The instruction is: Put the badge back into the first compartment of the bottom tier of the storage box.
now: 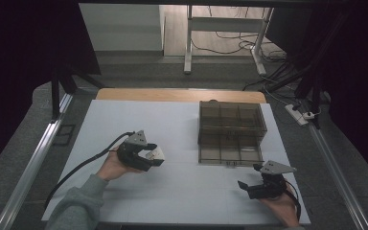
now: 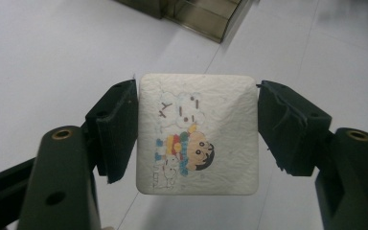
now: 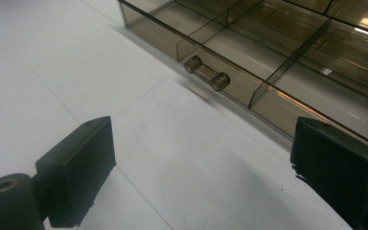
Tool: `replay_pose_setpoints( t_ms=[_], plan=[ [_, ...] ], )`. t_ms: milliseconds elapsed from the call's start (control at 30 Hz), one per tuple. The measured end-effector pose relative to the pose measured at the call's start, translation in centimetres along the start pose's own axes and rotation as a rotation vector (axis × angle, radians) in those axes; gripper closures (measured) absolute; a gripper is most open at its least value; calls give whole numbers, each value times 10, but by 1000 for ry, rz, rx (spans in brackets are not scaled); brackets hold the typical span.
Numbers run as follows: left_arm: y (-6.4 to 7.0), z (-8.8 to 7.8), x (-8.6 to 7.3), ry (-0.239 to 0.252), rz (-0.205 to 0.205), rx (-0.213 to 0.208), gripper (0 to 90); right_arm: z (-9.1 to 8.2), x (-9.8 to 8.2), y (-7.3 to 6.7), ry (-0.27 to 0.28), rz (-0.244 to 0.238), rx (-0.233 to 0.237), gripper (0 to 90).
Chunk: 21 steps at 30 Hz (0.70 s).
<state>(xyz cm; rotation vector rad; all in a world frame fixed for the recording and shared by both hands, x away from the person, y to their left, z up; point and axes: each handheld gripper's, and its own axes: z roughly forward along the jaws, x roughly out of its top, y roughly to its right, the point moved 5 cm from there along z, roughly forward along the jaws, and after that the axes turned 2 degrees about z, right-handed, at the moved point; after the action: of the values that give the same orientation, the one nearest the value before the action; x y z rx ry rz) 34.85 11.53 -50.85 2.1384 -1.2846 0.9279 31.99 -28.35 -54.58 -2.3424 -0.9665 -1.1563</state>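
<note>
high view: the left gripper was held above the white table, left of the smoked plastic organiser box, whose drawer stood pulled out toward the person. left gripper view: its jaws were clamped on the two side edges of a white square packet printed with a cartoon figure, the packet clear of the table. the right gripper rested low near the drawer's front, its jaws spread wide with nothing between them, facing the drawer handle.
</note>
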Motion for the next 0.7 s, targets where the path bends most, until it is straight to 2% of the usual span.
replay_pose_setpoints(
  t_ms=[700],
  plan=[
    [10, 17, 25, 9, 46, -27, 328, 1, 0, 0, -2, 1, 2, 80]
  ],
)
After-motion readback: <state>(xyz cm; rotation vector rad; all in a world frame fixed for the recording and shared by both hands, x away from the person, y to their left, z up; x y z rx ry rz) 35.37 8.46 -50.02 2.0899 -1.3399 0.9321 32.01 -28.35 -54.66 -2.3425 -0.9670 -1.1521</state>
